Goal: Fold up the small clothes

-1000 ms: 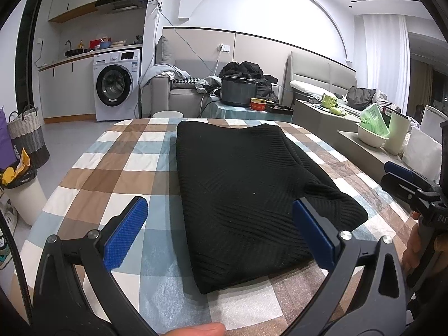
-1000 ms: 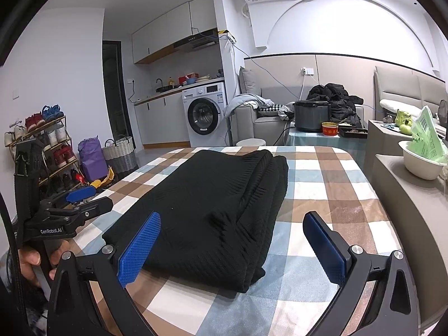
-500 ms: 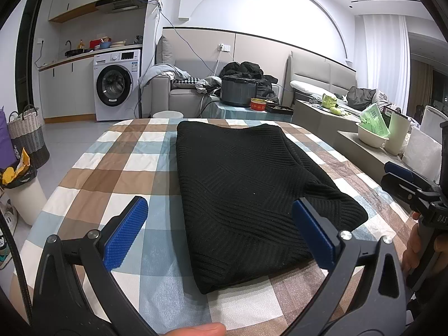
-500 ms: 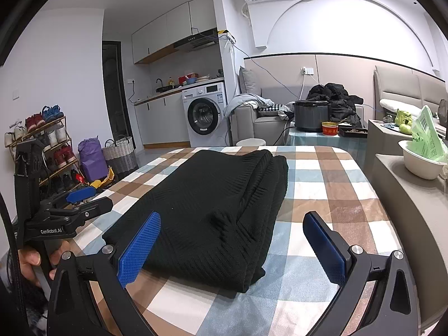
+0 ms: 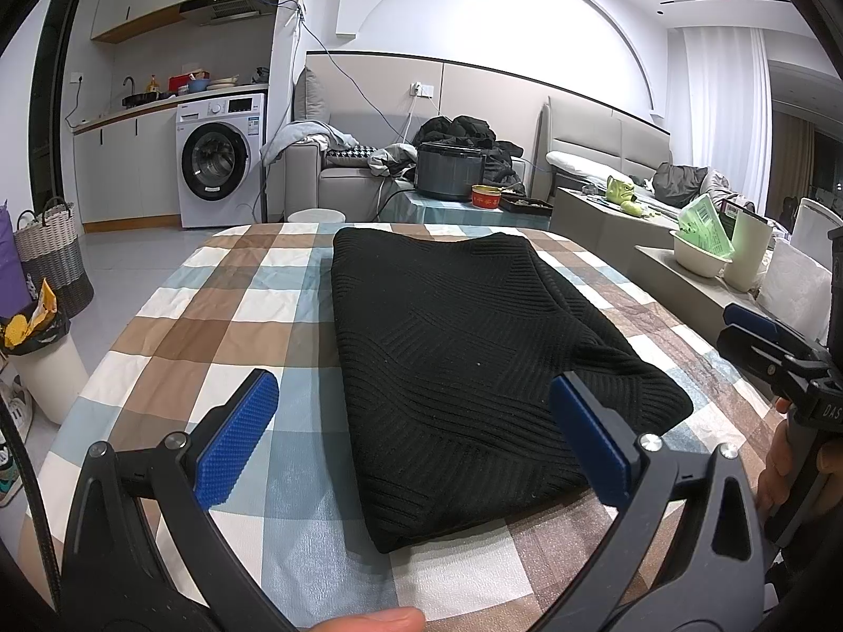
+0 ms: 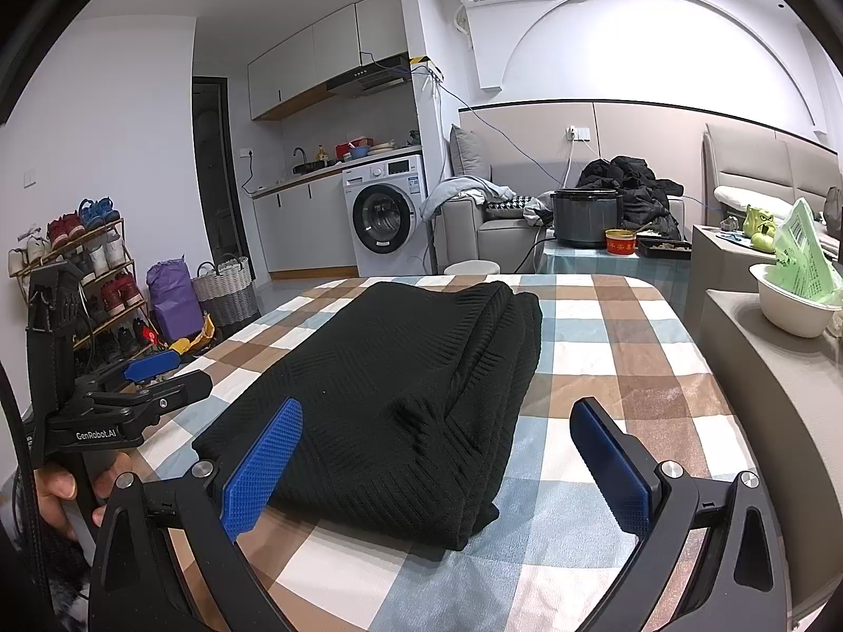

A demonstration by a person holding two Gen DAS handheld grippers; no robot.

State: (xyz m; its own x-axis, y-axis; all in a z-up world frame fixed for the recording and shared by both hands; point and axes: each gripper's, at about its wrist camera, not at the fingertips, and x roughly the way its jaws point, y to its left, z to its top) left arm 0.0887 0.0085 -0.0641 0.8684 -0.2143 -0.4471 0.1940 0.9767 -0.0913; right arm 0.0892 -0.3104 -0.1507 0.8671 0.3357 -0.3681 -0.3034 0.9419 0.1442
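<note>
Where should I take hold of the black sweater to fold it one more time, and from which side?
Probably the near short edge of the black sweater, at its two near corners. It lies flat and lengthwise away from you on the checked tablecloth. Come in low from the near side with the open left gripper and open right gripper, then carry that edge toward the far end.

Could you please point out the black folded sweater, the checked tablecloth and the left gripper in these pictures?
black folded sweater (image 5: pixel 463 363): left wrist view, middle of its top layer.
checked tablecloth (image 6: pixel 621 368): right wrist view, bare patch right of the sweater.
left gripper (image 5: pixel 416 442): left wrist view, midway between its blue fingertips.
</note>
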